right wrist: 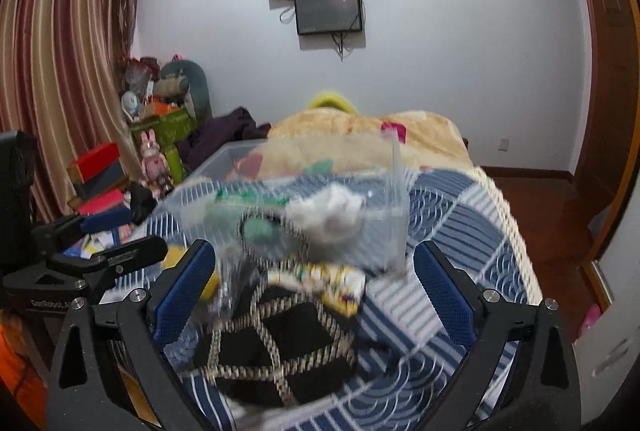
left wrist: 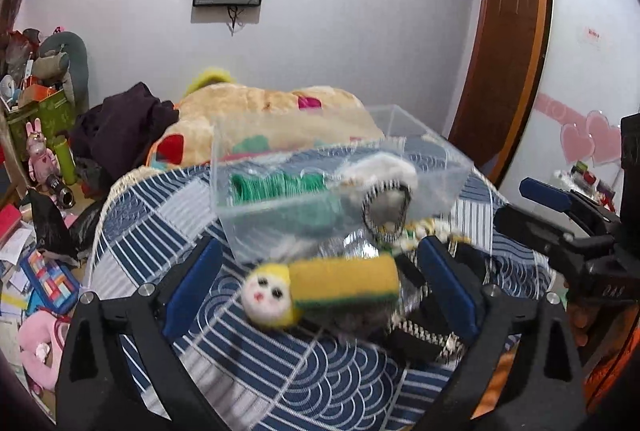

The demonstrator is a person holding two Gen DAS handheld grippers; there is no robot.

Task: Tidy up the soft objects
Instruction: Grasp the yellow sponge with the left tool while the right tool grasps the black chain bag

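A clear plastic box (left wrist: 436,171) stands on the blue patterned bed cover (left wrist: 280,363); it holds a green cloth (left wrist: 276,185) and a white soft item (left wrist: 384,171). The box also shows in the right wrist view (right wrist: 396,199). My left gripper (left wrist: 320,291) is open, its fingers either side of a yellow-green sponge (left wrist: 344,281) and a small yellow-white plush face (left wrist: 268,297). My right gripper (right wrist: 316,295) is open above a black cloth with beige rope pattern (right wrist: 280,343). A white-and-yellow patterned soft item (right wrist: 324,283) lies just beyond it.
A beige fleece blanket (left wrist: 260,119) and dark clothing (left wrist: 120,127) lie at the far end of the bed. Clutter, boxes and toys (left wrist: 44,151) crowd the floor on the left. A wooden door (left wrist: 504,51) stands at right. The bed edge (right wrist: 516,239) drops to a wood floor.
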